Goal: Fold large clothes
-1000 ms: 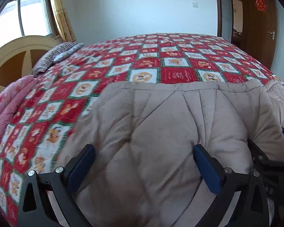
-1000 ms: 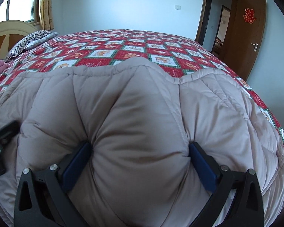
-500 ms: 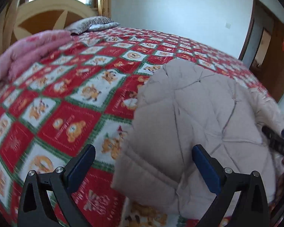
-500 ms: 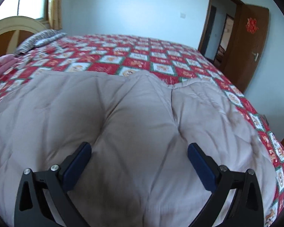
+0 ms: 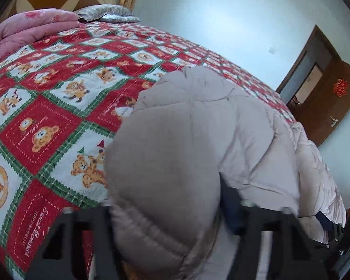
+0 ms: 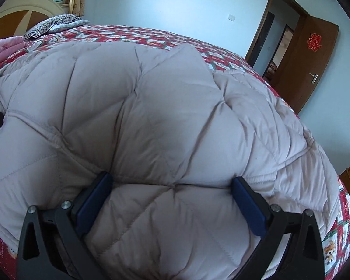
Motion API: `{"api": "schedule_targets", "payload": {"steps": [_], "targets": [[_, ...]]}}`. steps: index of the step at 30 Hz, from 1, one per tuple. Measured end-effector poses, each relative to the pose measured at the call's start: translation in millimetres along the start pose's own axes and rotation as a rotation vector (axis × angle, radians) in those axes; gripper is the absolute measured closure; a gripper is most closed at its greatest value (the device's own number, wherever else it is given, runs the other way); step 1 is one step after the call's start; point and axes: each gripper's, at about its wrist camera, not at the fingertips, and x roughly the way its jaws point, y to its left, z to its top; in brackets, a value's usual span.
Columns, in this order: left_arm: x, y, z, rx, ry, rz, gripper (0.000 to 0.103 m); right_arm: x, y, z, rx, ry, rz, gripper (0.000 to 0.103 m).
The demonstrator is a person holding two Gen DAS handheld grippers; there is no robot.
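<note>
Bedroom bed (image 5: pixel 58 74) with a red bear-print quilt carries a beige padded coat (image 6: pixel 165 107), mid-fold.

Left tool (image 5: pixel 165 231) grips a bunched edge of the coat, its fingers (image 5: pixel 231 207) drawn in tight around the padding and raised off the quilt; this looks like a hold meant to carry that side across the rest. Right tool (image 6: pixel 172 198) presses into the coat's middle with its jaws spread wide and gripping nothing, probably to pin the bulk flat while the other side folds. Coat lies near the foot of the bed, spreading toward the door (image 6: pixel 315 53) side. Pink bedding (image 5: pixel 32 25) and a striped pillow (image 6: pixel 51 24) sit by the headboard, well apart from the coat. Thick padding itself resists a crisp crease.
</note>
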Motion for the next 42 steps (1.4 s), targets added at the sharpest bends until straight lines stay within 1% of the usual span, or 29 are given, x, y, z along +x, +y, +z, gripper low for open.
{"api": "schedule_targets", "payload": {"steps": [1, 2, 4, 8, 10, 12, 13, 15, 16, 17, 18, 20, 22, 24, 26, 28, 29, 30, 31, 33, 37, 42], "targets": [[-5, -2, 2, 0.014, -0.001, -0.015, 0.070, 0, 1, -1, 0.002, 0.001, 0.001, 0.000], [-10, -4, 5, 0.025, -0.006, -0.026, 0.079, -1, 3, -1, 0.005, 0.005, -0.001, 0.000], [-28, -11, 11, 0.067, -0.039, -0.033, 0.084, -3, 7, -1, 0.010, 0.010, -0.009, 0.000], [-71, -18, 18, 0.120, -0.124, -0.066, 0.086, -16, 24, -7, -0.024, -0.001, 0.019, 0.000], [-92, -20, 22, 0.150, -0.167, -0.059, 0.086, -24, 42, -9, -0.046, -0.008, 0.058, 0.000], [-111, -20, 24, 0.189, -0.197, -0.037, 0.086, -33, 57, -11, -0.080, -0.018, 0.087, 0.000], [-121, -19, 27, 0.205, -0.215, -0.022, 0.086, -39, 65, -9, -0.097, -0.019, 0.123, 0.000], [-133, -16, 34, 0.237, -0.242, 0.001, 0.086, -52, 65, -5, -0.106, -0.012, 0.202, 0.002], [-139, -15, 37, 0.247, -0.253, 0.005, 0.087, -60, 60, -4, -0.101, -0.017, 0.239, 0.003], [-144, -13, 42, 0.257, -0.264, 0.002, 0.087, -72, 51, -2, -0.087, -0.040, 0.276, 0.003], [-150, -14, 46, 0.271, -0.273, 0.001, 0.087, -82, 41, -2, -0.071, -0.073, 0.293, 0.003], [-156, -20, 52, 0.301, -0.291, -0.013, 0.087, -101, 10, 1, -0.023, -0.147, 0.286, 0.002], [-157, -35, 55, 0.356, -0.304, -0.022, 0.087, -106, -30, 3, 0.056, -0.179, 0.238, 0.002], [-156, -54, 56, 0.404, -0.312, -0.044, 0.087, -93, -61, 8, 0.116, -0.157, 0.173, 0.003], [-152, -77, 56, 0.451, -0.317, -0.067, 0.087, -75, -92, 7, 0.161, -0.122, 0.108, 0.006], [-148, -108, 54, 0.511, -0.329, -0.086, 0.087, -56, -118, 0, 0.209, -0.066, 0.070, 0.014], [-148, -120, 52, 0.539, -0.333, -0.095, 0.087, -49, -128, -5, 0.231, -0.042, 0.063, 0.016], [-145, -133, 50, 0.566, -0.334, -0.108, 0.087, -45, -136, -10, 0.246, -0.027, 0.060, 0.018], [-141, -150, 46, 0.598, -0.326, -0.131, 0.087, -38, -147, -16, 0.272, -0.013, 0.065, 0.018], [-137, -175, 38, 0.648, -0.315, -0.161, 0.087, -37, -158, -28, 0.303, -0.001, 0.085, 0.018], [-120, -221, 15, 0.744, -0.275, -0.213, 0.087, -38, -168, -37, 0.317, 0.005, 0.112, 0.019], [-101, -262, -15, 0.840, -0.233, -0.231, 0.087, -36, -179, -47, 0.373, 0.004, 0.171, 0.019]]}}
